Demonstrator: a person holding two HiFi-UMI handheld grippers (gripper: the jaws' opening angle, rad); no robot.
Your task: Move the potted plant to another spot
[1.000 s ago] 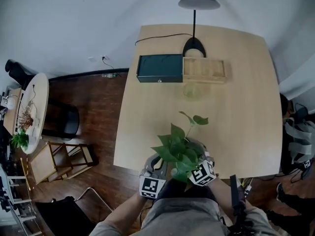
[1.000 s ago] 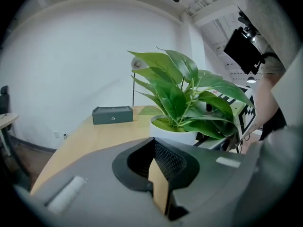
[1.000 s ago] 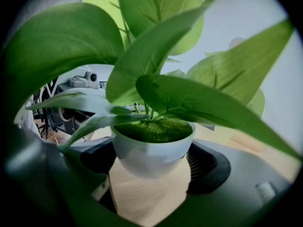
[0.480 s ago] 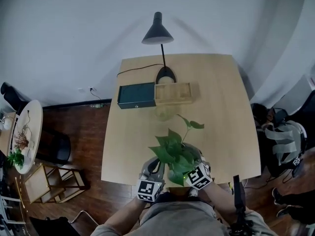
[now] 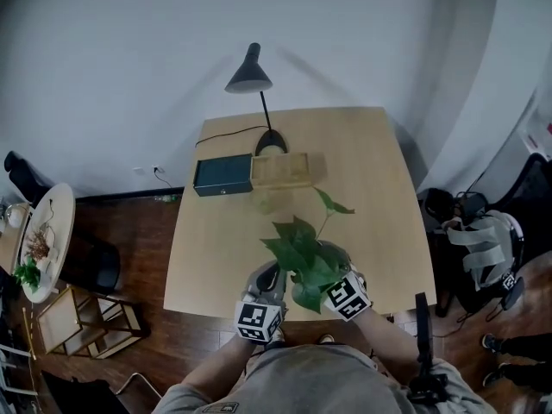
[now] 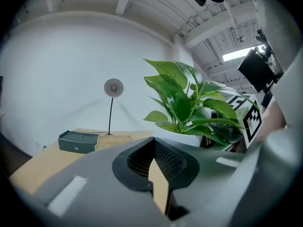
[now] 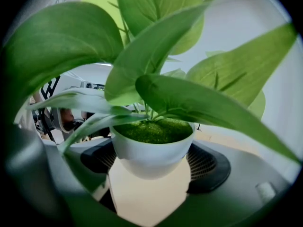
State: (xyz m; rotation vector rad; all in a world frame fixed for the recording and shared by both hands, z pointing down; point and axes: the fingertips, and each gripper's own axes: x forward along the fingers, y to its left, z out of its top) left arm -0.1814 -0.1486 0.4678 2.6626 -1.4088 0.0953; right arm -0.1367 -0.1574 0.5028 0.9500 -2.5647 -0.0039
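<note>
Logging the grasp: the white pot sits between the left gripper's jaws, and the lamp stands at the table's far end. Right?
Not the left: the white pot sits between the right gripper's jaws, as the right gripper view shows. The left gripper's jaws hold nothing. The lamp does stand at the table's far end.

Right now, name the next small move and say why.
Probably carry the potted plant forward over the table: the right gripper has its jaws on the pot at the near edge, the left gripper is shut and empty, and open tabletop lies ahead.
</note>
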